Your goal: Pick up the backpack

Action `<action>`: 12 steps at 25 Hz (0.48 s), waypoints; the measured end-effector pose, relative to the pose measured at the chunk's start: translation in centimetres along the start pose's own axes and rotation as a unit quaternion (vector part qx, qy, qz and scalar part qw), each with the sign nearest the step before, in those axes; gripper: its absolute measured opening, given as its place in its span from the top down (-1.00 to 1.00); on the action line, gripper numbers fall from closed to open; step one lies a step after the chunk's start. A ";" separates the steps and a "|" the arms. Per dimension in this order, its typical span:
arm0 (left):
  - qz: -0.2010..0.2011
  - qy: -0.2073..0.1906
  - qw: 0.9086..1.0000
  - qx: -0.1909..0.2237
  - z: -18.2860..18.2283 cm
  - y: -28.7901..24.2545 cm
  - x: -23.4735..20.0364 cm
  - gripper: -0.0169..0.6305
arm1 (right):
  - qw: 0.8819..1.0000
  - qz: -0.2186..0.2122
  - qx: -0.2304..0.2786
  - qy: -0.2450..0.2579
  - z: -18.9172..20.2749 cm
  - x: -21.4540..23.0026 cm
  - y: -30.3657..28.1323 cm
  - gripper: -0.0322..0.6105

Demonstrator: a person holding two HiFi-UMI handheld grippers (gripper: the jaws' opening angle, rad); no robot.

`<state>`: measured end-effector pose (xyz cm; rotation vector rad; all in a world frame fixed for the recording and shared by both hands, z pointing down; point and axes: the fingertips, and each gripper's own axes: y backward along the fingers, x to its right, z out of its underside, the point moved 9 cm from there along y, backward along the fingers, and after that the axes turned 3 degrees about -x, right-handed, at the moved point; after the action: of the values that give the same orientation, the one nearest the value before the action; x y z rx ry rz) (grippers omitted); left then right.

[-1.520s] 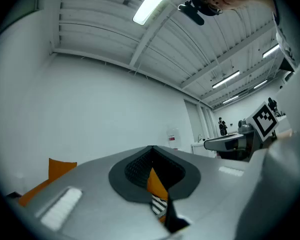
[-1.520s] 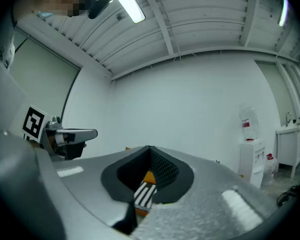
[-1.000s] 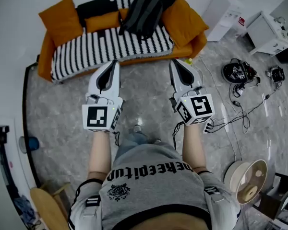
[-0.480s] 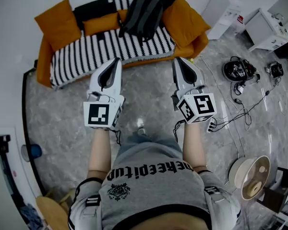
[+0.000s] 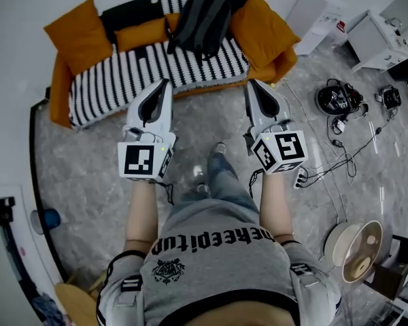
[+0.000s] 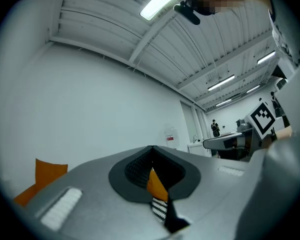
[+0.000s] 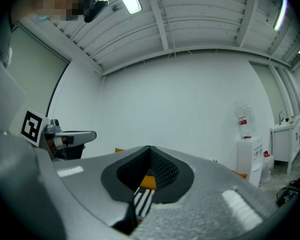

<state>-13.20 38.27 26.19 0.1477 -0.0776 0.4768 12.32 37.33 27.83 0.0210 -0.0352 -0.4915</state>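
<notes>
1 backpack (image 5: 202,20), soft dark grey and black fabric with long lengthwise panels, lies at 12 o'clock in the head view, propped against the back of 1 sofa (image 5: 60,90). The sofa is orange, and its seat is covered by 1 black-and-white striped throw (image 5: 122,73). It carries 3 orange cushions, all plump and square-cornered. The left cushion (image 5: 77,31) sits at the 10 o'clock end. The small cushion (image 5: 141,34) is at the backpack's 9 o'clock. The right cushion (image 5: 264,29) is just beside the backpack at its 3 o'clock. 1 black cushion (image 5: 129,11) stands behind the small one.

There are 2 grippers, both smooth white tapered shells pointing toward 12 o'clock, each bearing 1 marker cube. The left gripper (image 5: 164,85) has its jaws pressed together with nothing between them. The right gripper (image 5: 251,87) is likewise closed and empty. Both hang over the grey marbled floor (image 5: 88,175), well apart from the backpack.

Black cables (image 5: 347,158) trail at 3 o'clock, and 1 round pale spool (image 5: 353,250) lies at 4 o'clock.
</notes>
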 end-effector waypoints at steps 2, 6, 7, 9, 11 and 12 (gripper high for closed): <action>-0.003 0.000 1.000 -0.002 0.3 -0.9 -0.4 0.89 | 1.000 -0.002 0.000 0.000 0.1 0.6 -1.0 0.89; -0.006 -0.001 1.000 0.001 0.2 -3.5 -1.5 0.89 | 1.000 -0.005 0.001 -0.001 -0.1 2.2 -3.5 0.89; -0.007 -0.002 1.000 0.002 0.3 -4.2 -1.9 0.89 | 1.000 -0.006 0.001 0.000 -0.2 2.7 -4.3 0.89; -0.011 -0.001 1.000 0.001 0.4 -5.8 -2.5 0.89 | 1.000 -0.009 0.002 0.000 -0.4 3.7 -5.9 0.89; -0.014 0.003 1.000 0.001 0.7 -7.3 -3.1 0.89 | 1.000 -0.012 0.002 0.000 -0.5 4.8 -7.3 0.89; -0.015 0.004 1.000 0.002 0.7 -8.1 -3.2 0.89 | 1.000 -0.014 0.003 0.001 -0.6 5.3 -7.9 0.89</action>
<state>-12.36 29.59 25.56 0.1507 -0.0659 0.4472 13.30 27.84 27.18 0.0271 -0.0350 -0.5191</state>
